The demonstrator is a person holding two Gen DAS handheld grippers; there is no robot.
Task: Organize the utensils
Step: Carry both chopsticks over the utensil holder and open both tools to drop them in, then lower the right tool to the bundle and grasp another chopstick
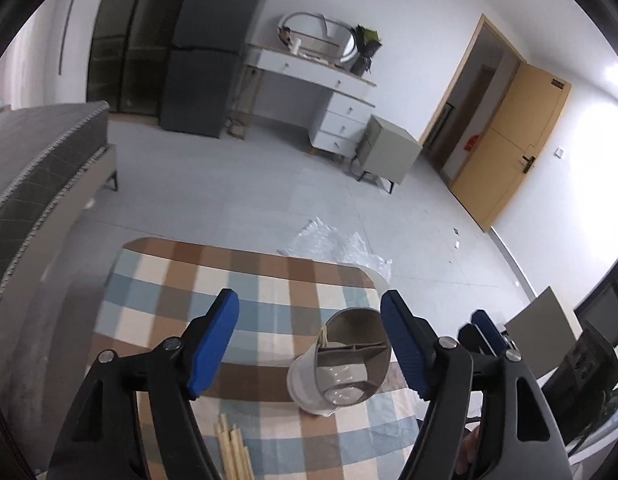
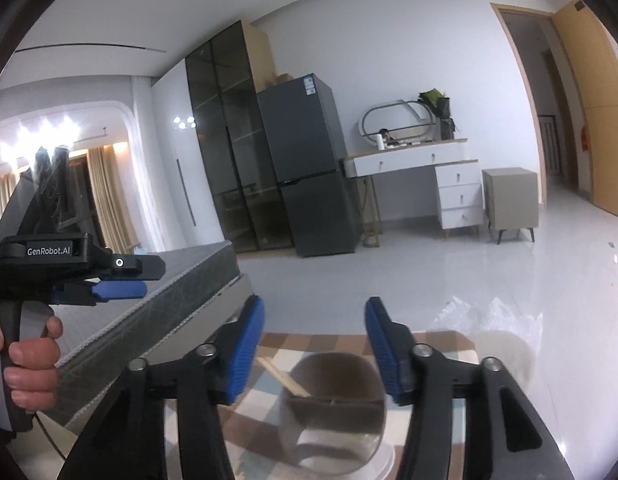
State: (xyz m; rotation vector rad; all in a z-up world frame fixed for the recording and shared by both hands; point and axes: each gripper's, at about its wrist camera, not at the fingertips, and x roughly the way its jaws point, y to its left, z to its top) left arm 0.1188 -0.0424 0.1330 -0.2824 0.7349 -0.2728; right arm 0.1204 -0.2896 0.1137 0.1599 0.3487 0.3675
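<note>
A grey utensil holder (image 1: 343,364) with an inner divider and a white base stands on the checked tablecloth (image 1: 213,280). Wooden chopsticks (image 1: 324,336) lean in its left compartment. More wooden chopsticks (image 1: 233,452) lie on the cloth at the near edge. My left gripper (image 1: 309,340) is open and empty, above the table with the holder just right of its middle. My right gripper (image 2: 315,344) is open and empty, right above the holder (image 2: 333,408), where the chopsticks (image 2: 283,378) stick out to the left. The right gripper also shows in the left wrist view (image 1: 485,332), and the left gripper in the right wrist view (image 2: 117,288).
A grey mattress bed (image 1: 37,168) stands left of the table. Crumpled clear plastic (image 1: 333,240) lies on the floor beyond the table. A fridge (image 2: 309,164), a white desk (image 2: 421,168) and a small cabinet (image 2: 509,200) stand by the far wall.
</note>
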